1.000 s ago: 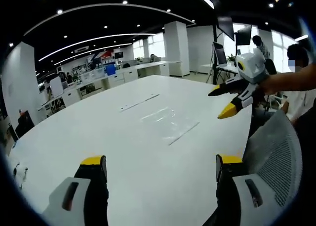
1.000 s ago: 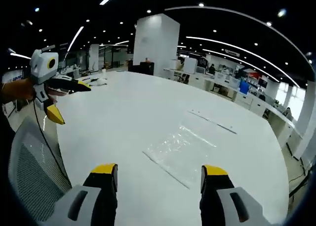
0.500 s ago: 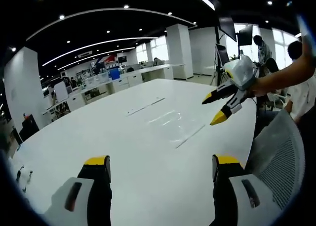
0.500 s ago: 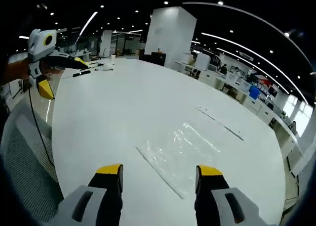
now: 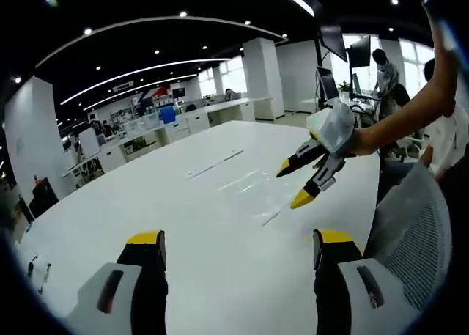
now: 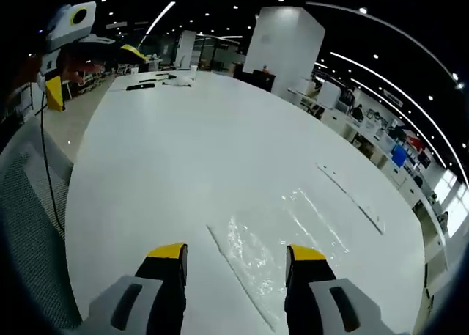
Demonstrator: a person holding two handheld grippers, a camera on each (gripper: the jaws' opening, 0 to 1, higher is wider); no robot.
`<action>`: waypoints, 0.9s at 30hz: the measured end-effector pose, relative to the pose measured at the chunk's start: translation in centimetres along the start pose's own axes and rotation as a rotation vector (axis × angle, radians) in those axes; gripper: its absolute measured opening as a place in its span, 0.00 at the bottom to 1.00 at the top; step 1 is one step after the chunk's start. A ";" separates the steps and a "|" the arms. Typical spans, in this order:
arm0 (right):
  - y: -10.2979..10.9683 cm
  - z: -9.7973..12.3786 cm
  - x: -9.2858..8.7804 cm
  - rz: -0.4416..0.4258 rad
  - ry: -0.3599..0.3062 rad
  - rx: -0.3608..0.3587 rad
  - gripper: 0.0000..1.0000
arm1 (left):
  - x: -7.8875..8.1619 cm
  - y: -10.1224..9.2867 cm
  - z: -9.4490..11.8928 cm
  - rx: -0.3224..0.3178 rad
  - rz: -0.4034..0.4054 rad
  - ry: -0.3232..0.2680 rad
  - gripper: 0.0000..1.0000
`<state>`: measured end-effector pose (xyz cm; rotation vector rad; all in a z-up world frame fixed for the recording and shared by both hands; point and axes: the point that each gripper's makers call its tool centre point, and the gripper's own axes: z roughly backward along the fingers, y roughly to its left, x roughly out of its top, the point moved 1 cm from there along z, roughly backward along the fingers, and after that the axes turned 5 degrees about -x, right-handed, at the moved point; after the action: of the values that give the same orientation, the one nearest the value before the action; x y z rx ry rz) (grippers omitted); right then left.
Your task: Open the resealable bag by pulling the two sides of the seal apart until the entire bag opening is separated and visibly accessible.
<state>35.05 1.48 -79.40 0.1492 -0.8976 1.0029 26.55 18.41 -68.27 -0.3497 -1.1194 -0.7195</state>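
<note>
Bag (image 6: 282,240) flat on table (image 6: 168,152) | right gripper (image 6: 234,253) agape above | unlabelled

Large glossy white table (image 6: 146,152), rounded edge, reflecting ceiling lights. Clear plastic resealable bag (image 6: 275,247) lies flat on it, crinkled, its seal strip a straight pale line along one side; in left gripper view the same bag (image 5: 253,188) sits mid-table. Thin white flat strip (image 6: 350,197) lies beyond the bag, apart from it, also seen at (image 5: 214,163). Small dark objects (image 6: 150,83) rest near the far end of the table, too small to identify.
</note>
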 end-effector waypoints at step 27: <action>2.1 -5.1 -2.3 -0.086 0.092 0.152 0.20 | -1.2 0.6 0.3 0.024 0.066 0.006 0.79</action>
<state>35.87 3.60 -84.91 0.2657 -0.7259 0.9900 26.47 19.42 -69.15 -0.3623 -1.1050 -0.6484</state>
